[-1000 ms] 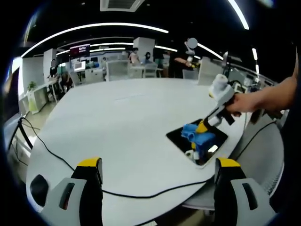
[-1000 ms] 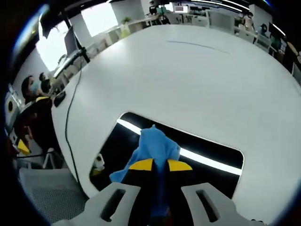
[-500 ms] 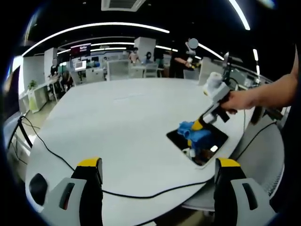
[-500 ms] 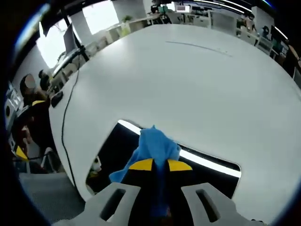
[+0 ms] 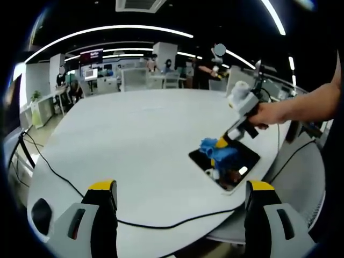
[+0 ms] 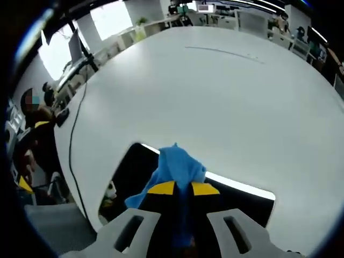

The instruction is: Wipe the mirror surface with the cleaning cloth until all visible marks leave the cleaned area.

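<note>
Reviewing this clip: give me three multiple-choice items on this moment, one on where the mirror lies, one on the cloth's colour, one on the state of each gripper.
1. Where does the mirror lie?
A. flat near the table edge
B. leaning on a chair
C. on the floor

2. What colour is the cleaning cloth?
A. red
B. blue
C. white

3. How are the grippers?
A. both open
B. both shut on the cloth
C. right gripper shut on the cloth, left gripper open

Answers:
1 A, it lies flat on the white table by the edge.
2 B, blue in both views.
3 C, the cloth is pinched between the right fingers; the left fingers stand wide apart.
</note>
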Tool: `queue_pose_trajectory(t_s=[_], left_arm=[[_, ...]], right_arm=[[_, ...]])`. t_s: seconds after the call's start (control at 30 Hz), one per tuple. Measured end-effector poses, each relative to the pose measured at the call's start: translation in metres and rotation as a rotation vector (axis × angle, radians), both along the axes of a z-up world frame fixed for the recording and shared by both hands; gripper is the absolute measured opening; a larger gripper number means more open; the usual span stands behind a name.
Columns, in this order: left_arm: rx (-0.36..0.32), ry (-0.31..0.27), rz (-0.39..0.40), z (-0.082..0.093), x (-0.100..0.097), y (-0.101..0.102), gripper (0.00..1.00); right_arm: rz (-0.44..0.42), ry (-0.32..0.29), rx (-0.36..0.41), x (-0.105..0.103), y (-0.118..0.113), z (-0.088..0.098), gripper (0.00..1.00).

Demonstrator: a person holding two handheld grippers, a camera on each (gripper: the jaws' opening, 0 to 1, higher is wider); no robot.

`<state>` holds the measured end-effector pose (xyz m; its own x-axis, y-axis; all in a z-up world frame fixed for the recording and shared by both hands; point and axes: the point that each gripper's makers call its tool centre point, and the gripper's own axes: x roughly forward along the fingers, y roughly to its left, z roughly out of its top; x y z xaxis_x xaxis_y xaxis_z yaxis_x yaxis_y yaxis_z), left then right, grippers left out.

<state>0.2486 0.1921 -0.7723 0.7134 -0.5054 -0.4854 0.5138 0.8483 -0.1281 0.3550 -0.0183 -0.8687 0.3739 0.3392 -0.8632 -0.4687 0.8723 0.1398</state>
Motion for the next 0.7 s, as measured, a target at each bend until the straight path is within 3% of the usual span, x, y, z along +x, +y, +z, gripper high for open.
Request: queue_pose_trajectory(t_s=[0.27, 0.3, 0.4, 0.7], left_arm=[[0.001, -0.002, -0.001, 0.001, 0.001, 0.000, 1.00], [0.001, -0.002, -0.001, 0.001, 0.001, 0.000, 1.00], [0.003, 0.001, -0.003, 0.000, 0.000, -0.001, 1.00], [0.007, 0.005, 0.003, -0.001, -0.002, 0.002, 1.00]], right_arm=[[0.002, 0.000, -0.007, 0.001, 0.001, 0.001, 0.05], [0.049, -0.046, -0.030, 0.007, 0.001, 0.001, 0.05], [0.046, -0.064, -0.040, 0.010, 0.004, 0.001, 0.05], [0.039, -0.045, -0.024, 0.010, 0.003, 0.000, 0.05]])
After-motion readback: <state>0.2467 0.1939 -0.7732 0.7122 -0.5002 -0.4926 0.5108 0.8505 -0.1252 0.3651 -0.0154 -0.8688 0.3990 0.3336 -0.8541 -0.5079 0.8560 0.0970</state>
